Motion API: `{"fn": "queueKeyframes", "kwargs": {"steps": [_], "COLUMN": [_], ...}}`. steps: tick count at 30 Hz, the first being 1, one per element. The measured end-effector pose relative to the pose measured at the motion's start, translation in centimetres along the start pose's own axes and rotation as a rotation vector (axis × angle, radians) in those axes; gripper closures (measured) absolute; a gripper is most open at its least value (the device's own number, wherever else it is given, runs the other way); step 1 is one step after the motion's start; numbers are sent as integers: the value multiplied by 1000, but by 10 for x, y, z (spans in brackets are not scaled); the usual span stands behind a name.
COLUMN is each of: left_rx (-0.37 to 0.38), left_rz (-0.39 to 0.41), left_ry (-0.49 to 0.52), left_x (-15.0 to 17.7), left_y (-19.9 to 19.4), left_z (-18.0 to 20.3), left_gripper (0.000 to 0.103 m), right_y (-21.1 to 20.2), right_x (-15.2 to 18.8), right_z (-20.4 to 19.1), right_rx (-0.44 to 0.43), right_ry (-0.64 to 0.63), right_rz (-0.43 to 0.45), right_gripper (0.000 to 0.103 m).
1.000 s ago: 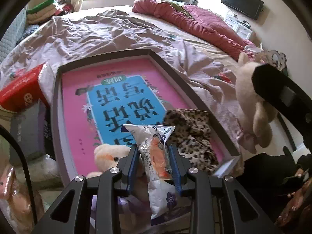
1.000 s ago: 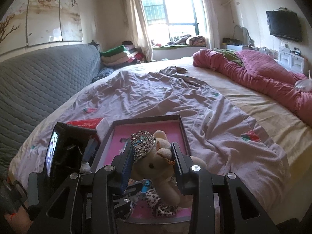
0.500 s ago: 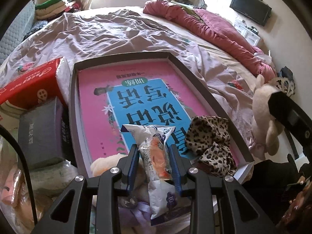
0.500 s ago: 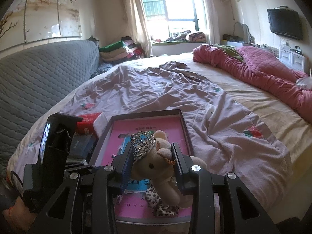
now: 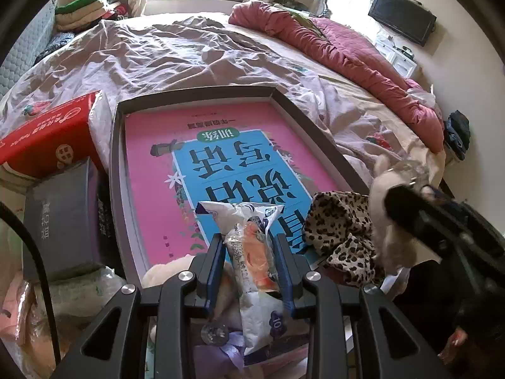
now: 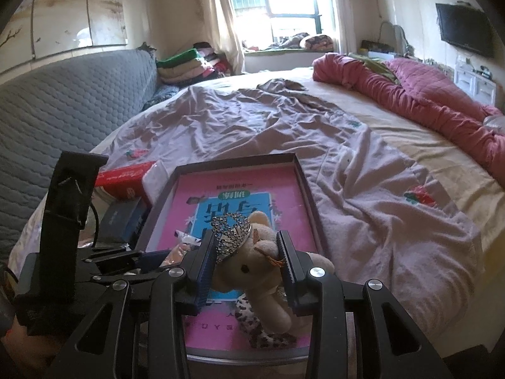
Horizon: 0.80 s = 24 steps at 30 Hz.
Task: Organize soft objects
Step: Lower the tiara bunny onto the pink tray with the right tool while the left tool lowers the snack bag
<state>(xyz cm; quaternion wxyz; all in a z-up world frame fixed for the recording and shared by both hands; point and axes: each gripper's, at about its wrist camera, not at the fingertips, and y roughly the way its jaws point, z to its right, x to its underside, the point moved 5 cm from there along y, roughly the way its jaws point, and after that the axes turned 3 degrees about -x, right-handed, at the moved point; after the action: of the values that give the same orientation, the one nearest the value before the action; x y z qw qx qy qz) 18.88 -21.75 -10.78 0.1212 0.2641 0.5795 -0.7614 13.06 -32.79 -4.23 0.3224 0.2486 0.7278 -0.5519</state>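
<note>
My left gripper (image 5: 249, 246) is shut on a white snack packet (image 5: 252, 252) with orange contents, held over the near end of a dark tray (image 5: 115, 164) that holds a pink and blue book (image 5: 202, 158). My right gripper (image 6: 246, 246) is shut on a beige plush toy (image 6: 252, 268) wearing a silver tiara (image 6: 228, 232), above the same tray (image 6: 303, 183). A leopard-print cloth (image 5: 341, 237) lies at the tray's near right corner. A second pale plush (image 5: 170, 271) lies under my left gripper. The right gripper with its toy shows at the right of the left wrist view (image 5: 388, 214).
The tray sits on a bed with a rumpled mauve sheet (image 6: 284, 126) and a red quilt (image 6: 426, 94). A red box (image 5: 44, 139) and a grey box (image 5: 63, 214) lie left of the tray. A grey padded headboard (image 6: 63, 94) stands at the left.
Both grippers have moved forward over the tray while keeping their holds. The book and tray now fill more of both views, and the right gripper sits closer to the leopard cloth.
</note>
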Motion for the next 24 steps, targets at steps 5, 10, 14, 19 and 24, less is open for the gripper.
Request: {"fn": "queueKeyframes", "kwargs": {"steps": [5,10,14,19,24], "left_rx": [-14,-15,-9,14,18], "left_rz": [3,5,9,10,15], "left_ry": [31,44,51,66,64], "left_x": [2,3,6,10,11], "left_y": [0,-2,-4,-6,-8], "left_z": [4,4,6,10,11], "left_gripper": [71,71,71,71,71], "right_y": [13,17,21,24,25], "right_x": [5,5,6,8,10], "right_z": [0,3,5,6,5], "right_rx": [8,12,8,11,10], "right_ry": [0,18,34,46,57], "right_rz": [-33,-36,-40,-48,-45], "right_gripper": [64,63,63,63,63]}}
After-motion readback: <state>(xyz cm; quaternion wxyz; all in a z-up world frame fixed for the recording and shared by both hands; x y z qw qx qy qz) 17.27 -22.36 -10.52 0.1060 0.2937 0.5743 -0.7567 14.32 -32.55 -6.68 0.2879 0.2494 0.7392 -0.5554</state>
